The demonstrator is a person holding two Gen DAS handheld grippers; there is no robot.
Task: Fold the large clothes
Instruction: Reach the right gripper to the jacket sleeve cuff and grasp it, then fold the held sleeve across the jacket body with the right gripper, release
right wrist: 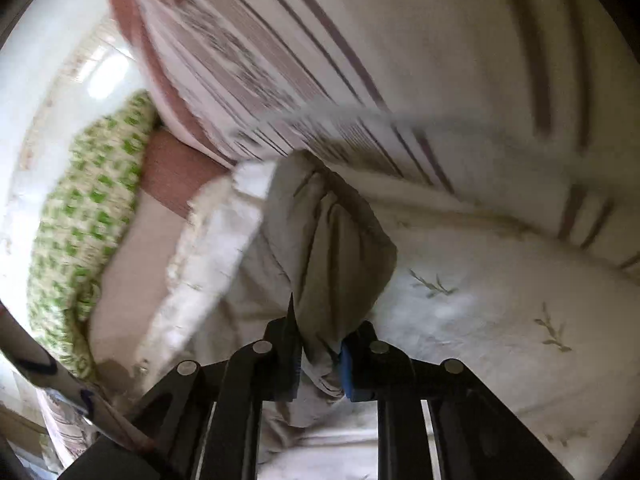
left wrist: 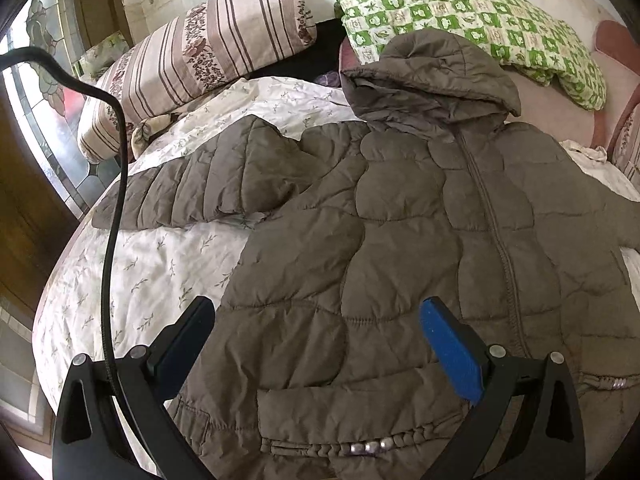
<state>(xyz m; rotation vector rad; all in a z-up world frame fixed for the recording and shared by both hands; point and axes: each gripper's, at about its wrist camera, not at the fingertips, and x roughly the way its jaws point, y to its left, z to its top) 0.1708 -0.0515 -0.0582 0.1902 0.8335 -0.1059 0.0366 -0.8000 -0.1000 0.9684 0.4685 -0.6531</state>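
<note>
Left wrist view: we see the quilted jacket (left wrist: 400,240) spread front-up on the bed (left wrist: 152,264), hood (left wrist: 432,76) at the far end, zip running down the middle, elastic hem nearest us. Its left sleeve (left wrist: 208,176) lies out across the floral sheet. The left gripper (left wrist: 316,344) hovers above the hem with its jaws spread wide, gripping nothing. The shell is a matt, olive-brown padded fabric, stitched into puffy, irregular panels; it will likely spring back when creased. A striped pillow (left wrist: 200,52) and a green checked quilt (left wrist: 472,28) lie beyond.

Right wrist view: the picture is blurred. The right gripper (right wrist: 320,364) is clenched on a bunched fold of olive fabric, which we judge to be the jacket's right sleeve (right wrist: 336,256), lying at the right side of the bed beside a second striped pillow (right wrist: 360,60).

We judge the step in hand to be the first fold: the sleeve is grasped. The next move calls for carrying it across the jacket front, while the left gripper steadies the hem.
</note>
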